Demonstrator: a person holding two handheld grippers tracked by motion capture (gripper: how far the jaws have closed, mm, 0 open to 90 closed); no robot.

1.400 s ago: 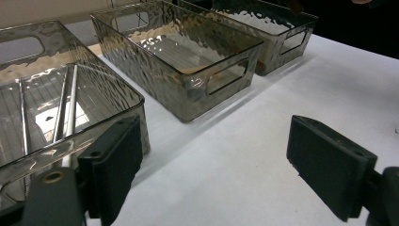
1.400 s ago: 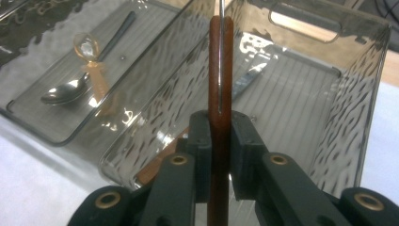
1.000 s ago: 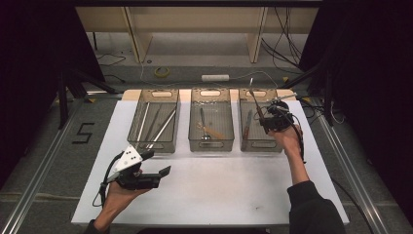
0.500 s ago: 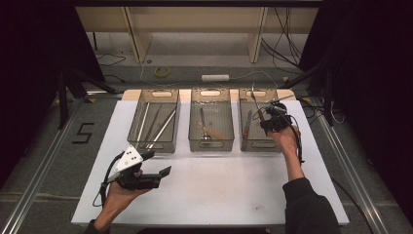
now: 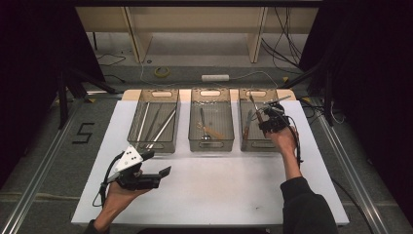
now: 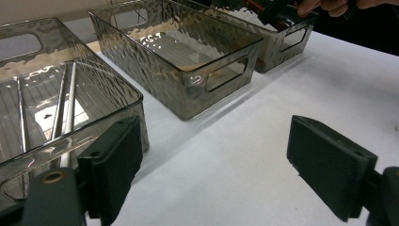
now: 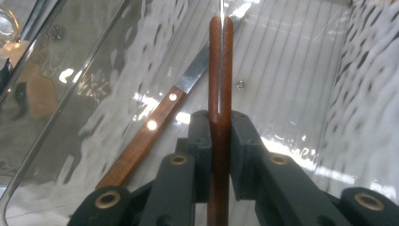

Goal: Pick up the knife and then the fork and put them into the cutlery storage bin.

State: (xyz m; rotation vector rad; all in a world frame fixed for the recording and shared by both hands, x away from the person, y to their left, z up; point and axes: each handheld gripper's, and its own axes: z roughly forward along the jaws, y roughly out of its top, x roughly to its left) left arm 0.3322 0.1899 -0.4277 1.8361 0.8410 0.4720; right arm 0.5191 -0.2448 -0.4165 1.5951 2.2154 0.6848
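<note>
My right gripper (image 5: pixel 265 119) hovers over the right clear bin (image 5: pixel 253 145), shut on a wooden-handled knife (image 5: pixel 255 107) that points up and away from it. In the right gripper view the brown handle (image 7: pixel 220 70) is pinched between both pads, above the bin's floor. A second wooden-handled knife (image 7: pixel 150 136) lies flat in that bin, its blade angling away. My left gripper (image 5: pixel 157 163) is held low over the front left of the white table (image 5: pixel 219 195), open with nothing between its fingers (image 6: pixel 117 160).
The left bin (image 5: pixel 151 145) holds several long metal utensils (image 6: pixel 68 103). The middle bin (image 5: pixel 211 145) holds a spoon-like utensil with a wooden handle. All three bins stand in a row along the table's far edge. Cables and a shelf lie beyond.
My right gripper has edged slightly left and lower over the right bin with the knife still in it. The left gripper has stayed put.
</note>
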